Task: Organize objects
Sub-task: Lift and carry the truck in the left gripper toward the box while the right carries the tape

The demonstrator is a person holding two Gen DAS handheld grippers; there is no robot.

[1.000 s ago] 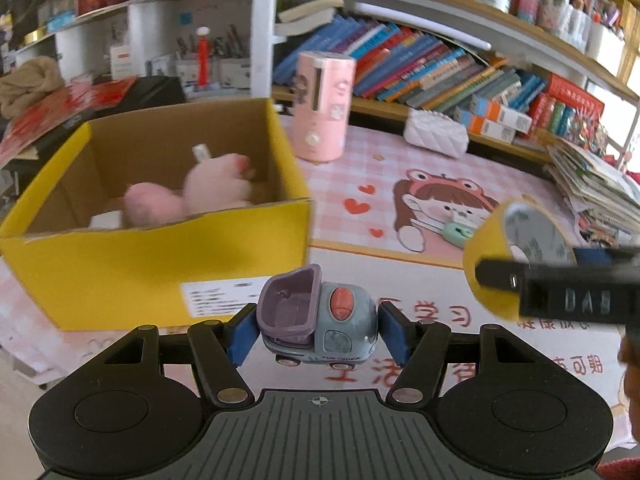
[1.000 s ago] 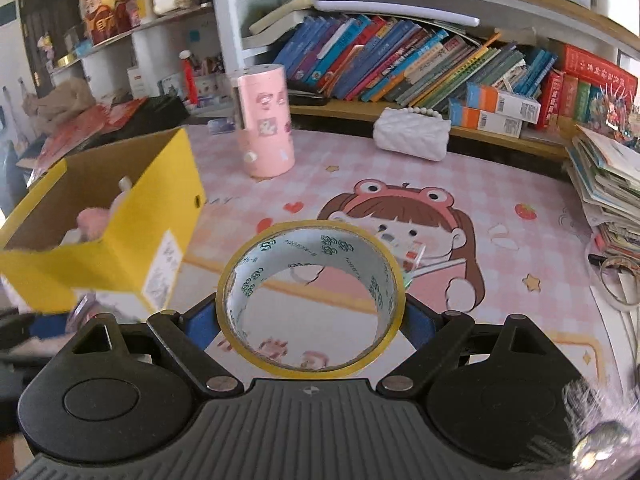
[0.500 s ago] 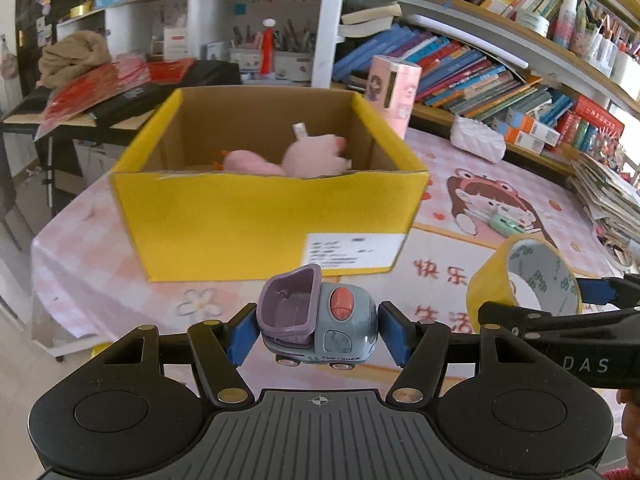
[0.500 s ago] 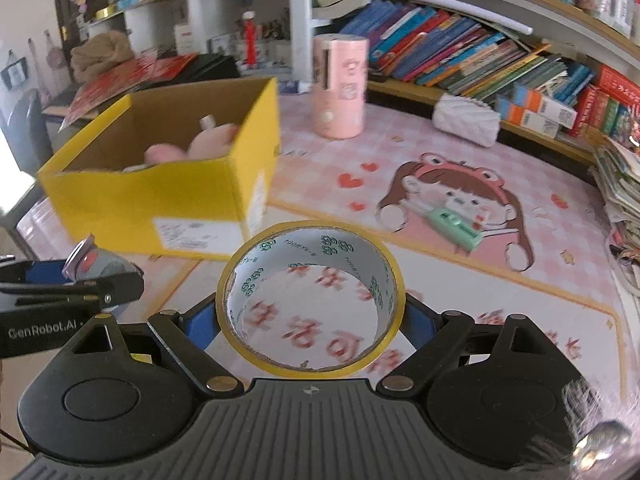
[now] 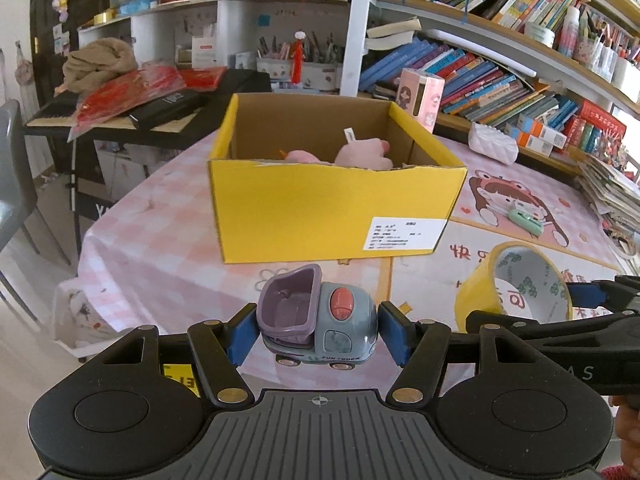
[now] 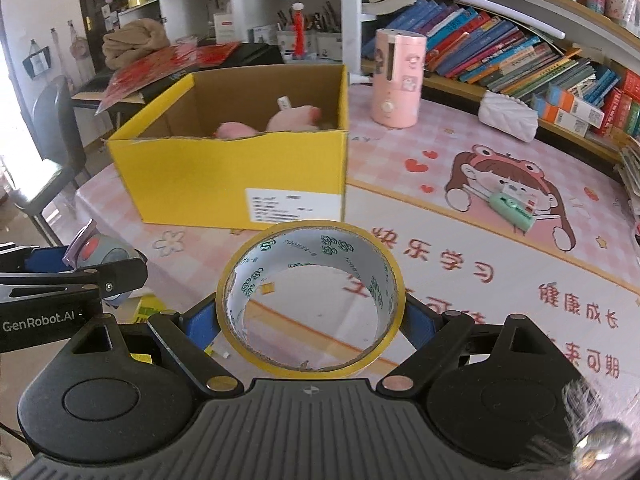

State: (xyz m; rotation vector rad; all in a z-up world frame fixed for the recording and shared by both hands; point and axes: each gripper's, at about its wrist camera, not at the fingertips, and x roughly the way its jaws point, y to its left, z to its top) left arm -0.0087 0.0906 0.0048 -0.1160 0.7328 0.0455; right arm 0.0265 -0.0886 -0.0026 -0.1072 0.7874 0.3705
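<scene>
- Left gripper [image 5: 318,334]: blue pads clamped on rounded grey-and-purple plastic toy truck [image 5: 318,320], held above the table.
- Right gripper [image 6: 308,320]: closed around glossy yellow tape roll [image 6: 308,298], hollow ring.
- Beyond both: open yellow cardboard box [image 5: 336,204] holding soft pink plush [image 5: 362,154].

Both tools [image 5: 318,334] [image 6: 310,320] apparently clamped, level.

The yellow box [image 5: 336,208] stands dead ahead, its top open above the pink plush [image 5: 362,154]. Right of it, only a green gadget [image 6: 512,212] lies on the mat [image 6: 460,248].
</scene>
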